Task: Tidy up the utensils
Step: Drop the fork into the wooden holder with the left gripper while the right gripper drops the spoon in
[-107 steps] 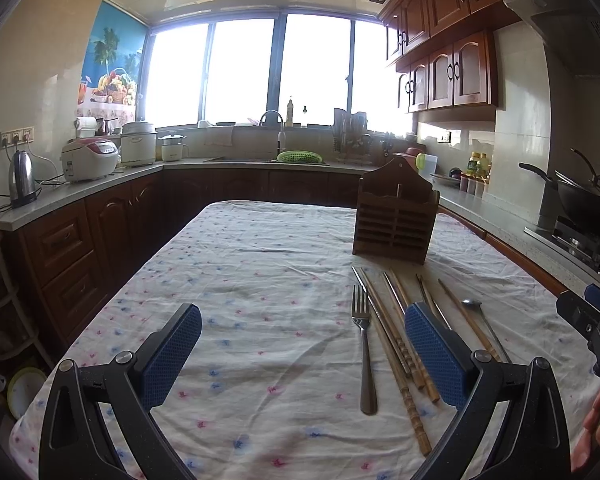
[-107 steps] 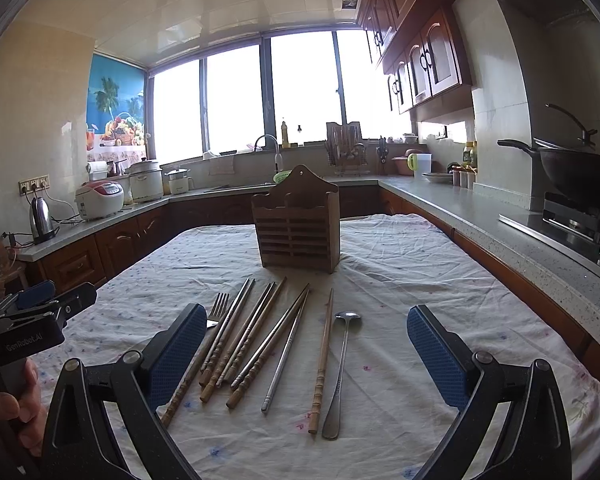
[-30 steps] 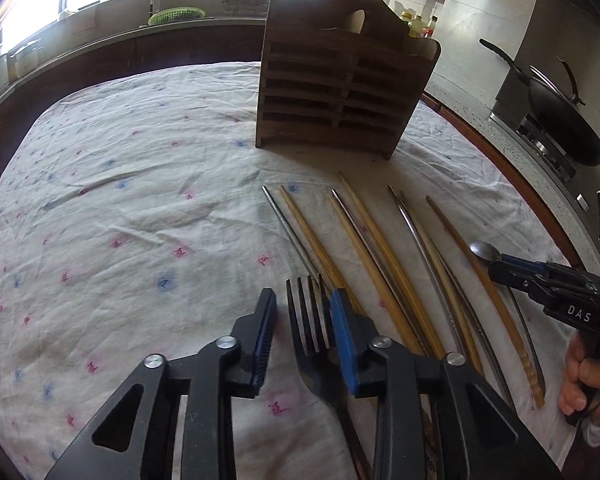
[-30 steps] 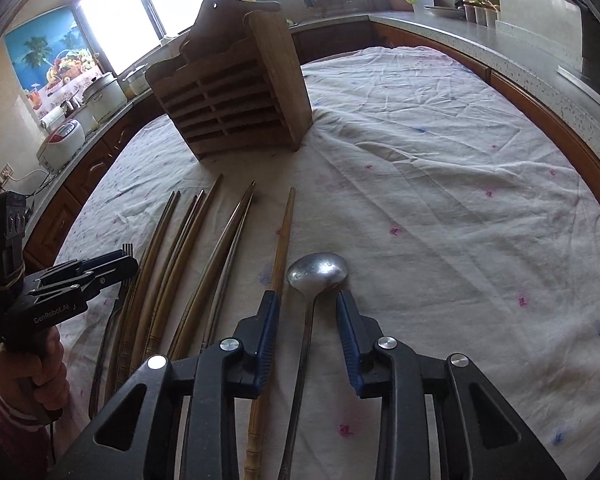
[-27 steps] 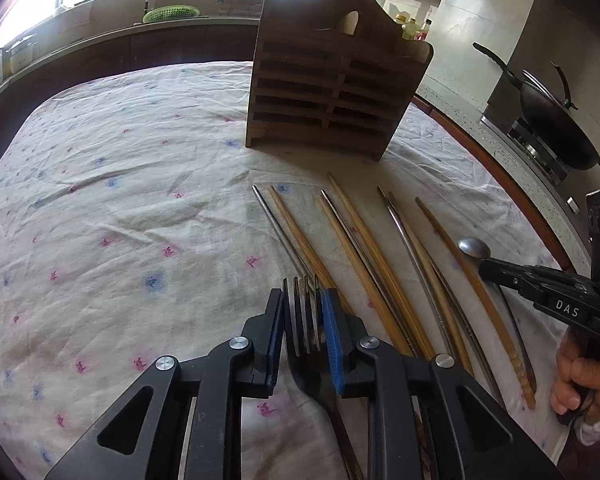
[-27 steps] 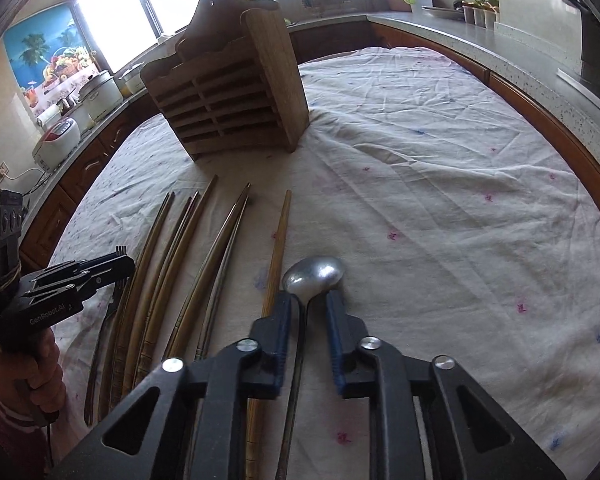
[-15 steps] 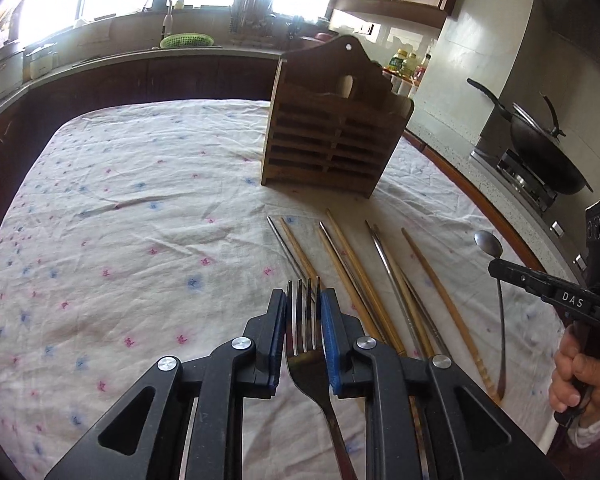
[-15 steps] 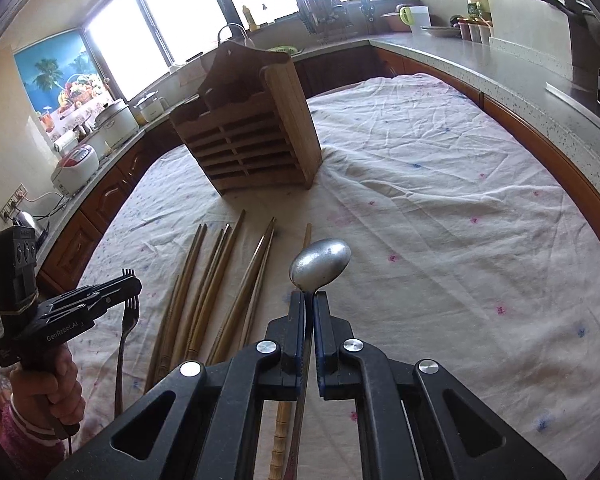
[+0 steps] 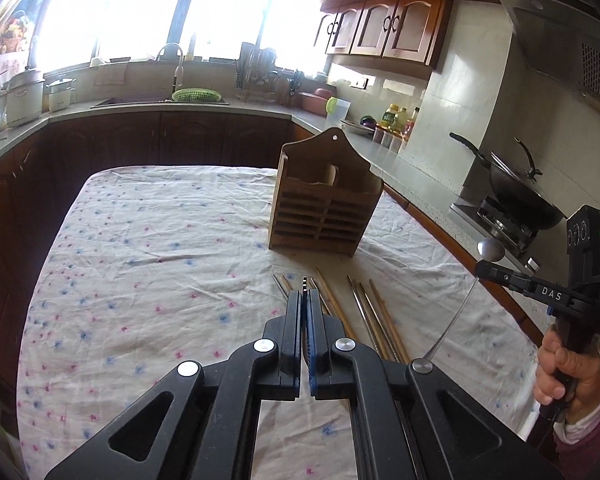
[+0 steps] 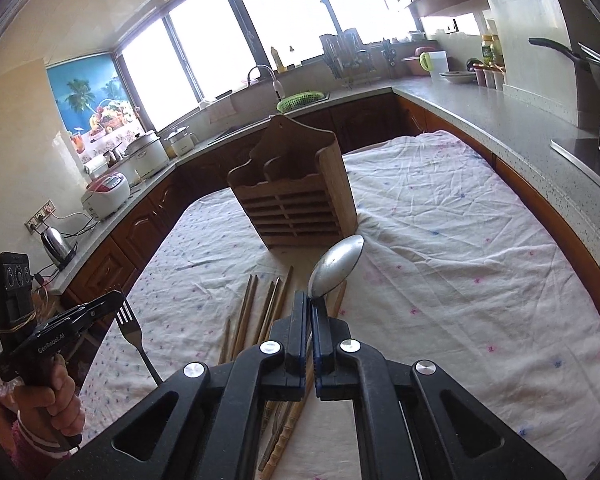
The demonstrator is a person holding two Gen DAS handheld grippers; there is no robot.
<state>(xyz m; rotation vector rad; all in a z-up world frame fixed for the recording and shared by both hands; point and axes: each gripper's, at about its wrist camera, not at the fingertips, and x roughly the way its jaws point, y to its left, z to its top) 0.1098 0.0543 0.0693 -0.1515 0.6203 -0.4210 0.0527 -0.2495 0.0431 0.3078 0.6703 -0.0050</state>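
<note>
Fingers [image 9: 305, 300] above floral tablecloth [image 9: 148, 264], kitchen

Spoon [image 10: 337, 266]: dull brushed metal, soft sheen on bowl. Fork [image 10: 129, 326]: shiny smooth metal. Utensil holder [image 10: 296, 204]: matt brown wood, slatted front. Chopsticks [image 10: 248, 312]: mostly matt wood, some metal. Bench cloth [image 10: 460, 260]: wrinkled off-white fabric, tiny pink and blue print. Each gripper [image 10: 311, 308]: matt black plastic, blue textured pads [image 9: 311, 312]. Countertop [image 10: 500, 120]: speckled glossy stone.

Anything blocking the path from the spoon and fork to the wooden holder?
Nothing visible. The spoon and fork are held above the chopsticks, and the cloth up to the wooden holder is bare.
</note>
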